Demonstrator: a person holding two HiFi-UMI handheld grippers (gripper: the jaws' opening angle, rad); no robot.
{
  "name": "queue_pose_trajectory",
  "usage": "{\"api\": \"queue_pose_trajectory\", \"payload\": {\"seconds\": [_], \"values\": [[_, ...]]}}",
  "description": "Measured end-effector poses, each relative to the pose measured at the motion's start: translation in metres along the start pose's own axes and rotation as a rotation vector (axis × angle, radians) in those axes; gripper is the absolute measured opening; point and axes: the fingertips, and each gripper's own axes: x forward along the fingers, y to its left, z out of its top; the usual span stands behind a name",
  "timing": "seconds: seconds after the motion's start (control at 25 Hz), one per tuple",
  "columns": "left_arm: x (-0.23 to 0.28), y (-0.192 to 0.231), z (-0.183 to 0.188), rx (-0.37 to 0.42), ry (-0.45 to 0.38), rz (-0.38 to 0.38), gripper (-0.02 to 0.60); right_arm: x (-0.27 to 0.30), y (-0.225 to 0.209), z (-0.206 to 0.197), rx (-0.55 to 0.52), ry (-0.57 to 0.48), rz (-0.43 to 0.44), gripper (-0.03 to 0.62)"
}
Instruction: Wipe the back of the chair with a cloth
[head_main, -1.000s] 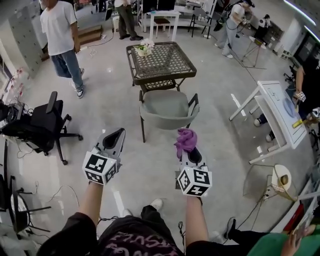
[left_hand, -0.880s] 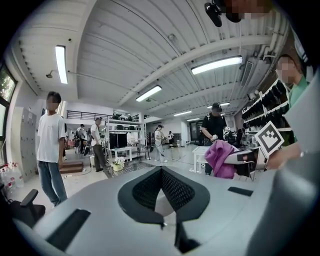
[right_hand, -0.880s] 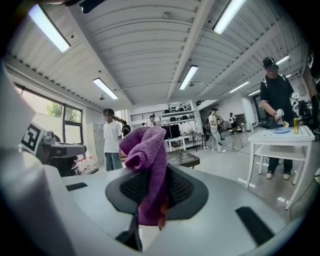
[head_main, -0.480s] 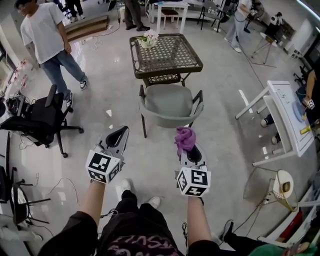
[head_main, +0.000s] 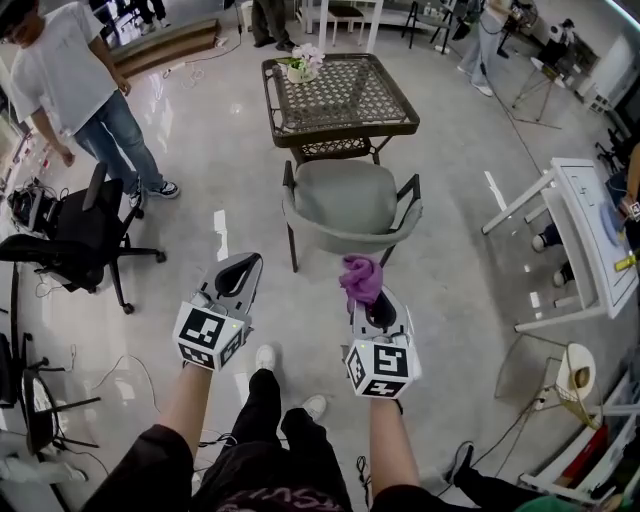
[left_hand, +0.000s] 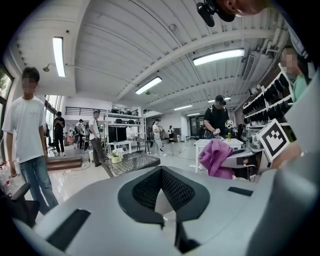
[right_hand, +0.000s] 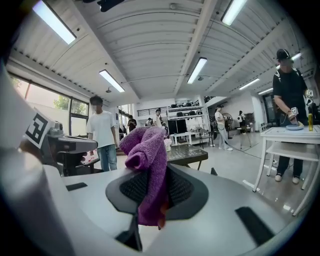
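Observation:
A grey-green armchair (head_main: 350, 205) with dark legs stands on the floor ahead, its curved back rim (head_main: 345, 242) toward me. My right gripper (head_main: 366, 297) is shut on a purple cloth (head_main: 360, 277), which bunches up above the jaws just short of the chair's back. The purple cloth (right_hand: 147, 170) hangs pinched between the dark pads in the right gripper view. My left gripper (head_main: 238, 275) is held to the left of the chair, jaws shut on nothing, as the left gripper (left_hand: 162, 207) view confirms. The purple cloth (left_hand: 216, 157) also shows there at the right.
A wicker-top table (head_main: 335, 95) with a flower pot (head_main: 300, 65) stands behind the chair. A black office chair (head_main: 85, 235) is at the left, a person in a white shirt (head_main: 70, 80) beyond it. A white desk (head_main: 590, 240) is at the right.
The chair and table have come nearer and lower in the head view as I stepped forward. Both grippers keep their hold and spacing. The person at the left moved.

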Motion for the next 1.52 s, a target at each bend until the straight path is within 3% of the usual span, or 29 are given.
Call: {"api": "queue_pose_trajectory", "payload": {"seconds": [0.52,0.72,0.88,1.2,1.52], "values": [[0.061,0.032,-0.101,-0.012,0.014,-0.027,0.009,0.096,0.027,-0.089,-0.077,0.024,0.042,0.089],[0.086,0.045,-0.135,0.037,0.006,-0.030,0.009,0.139,0.034,-0.127,-0.072,0.026,0.071,0.089],[0.099,0.061,-0.163,0.030,-0.001,-0.015,0.009,0.164,0.040,-0.150,-0.109,0.030,0.080,0.089],[0.124,0.072,-0.193,-0.008,0.009,-0.003,0.009,0.194,0.024,-0.155,-0.079,0.035,0.037,0.089],[0.149,0.033,-0.199,-0.005,0.021,-0.054,0.009,0.172,-0.031,-0.148,-0.099,0.013,-0.027,0.089]]}}
